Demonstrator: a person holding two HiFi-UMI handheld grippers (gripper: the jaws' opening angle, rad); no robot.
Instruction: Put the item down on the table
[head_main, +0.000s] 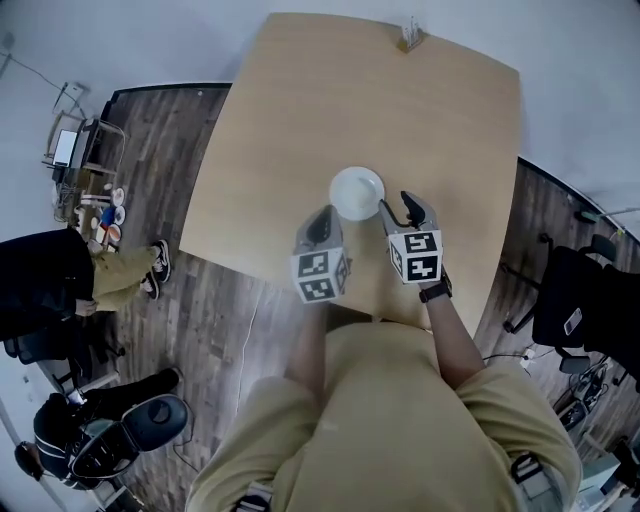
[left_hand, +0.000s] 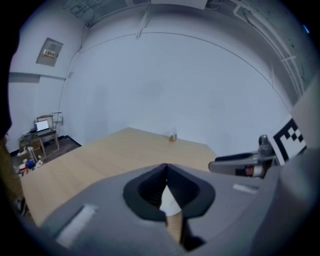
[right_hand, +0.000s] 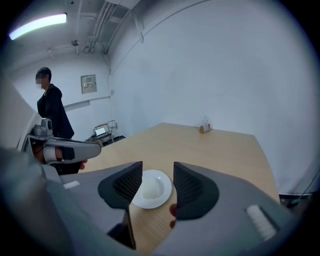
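A white plate (head_main: 357, 192) rests flat on the light wooden table (head_main: 300, 120), near its front edge. My right gripper (head_main: 392, 210) hovers just to the plate's near right, open and empty; in the right gripper view the plate (right_hand: 150, 189) shows on the table between and beyond the two spread jaws. My left gripper (head_main: 325, 214) sits at the plate's near left with its jaws pressed together at the tips (left_hand: 166, 167). Nothing is held between them, and a sliver of the white plate (left_hand: 169, 202) shows through the gap beneath the tips.
A small condiment holder (head_main: 410, 38) stands at the table's far edge. People sit and stand on the dark wood floor at the left (head_main: 60, 280), and one person (right_hand: 50, 110) is by the wall. An office chair (head_main: 570, 300) is at the right.
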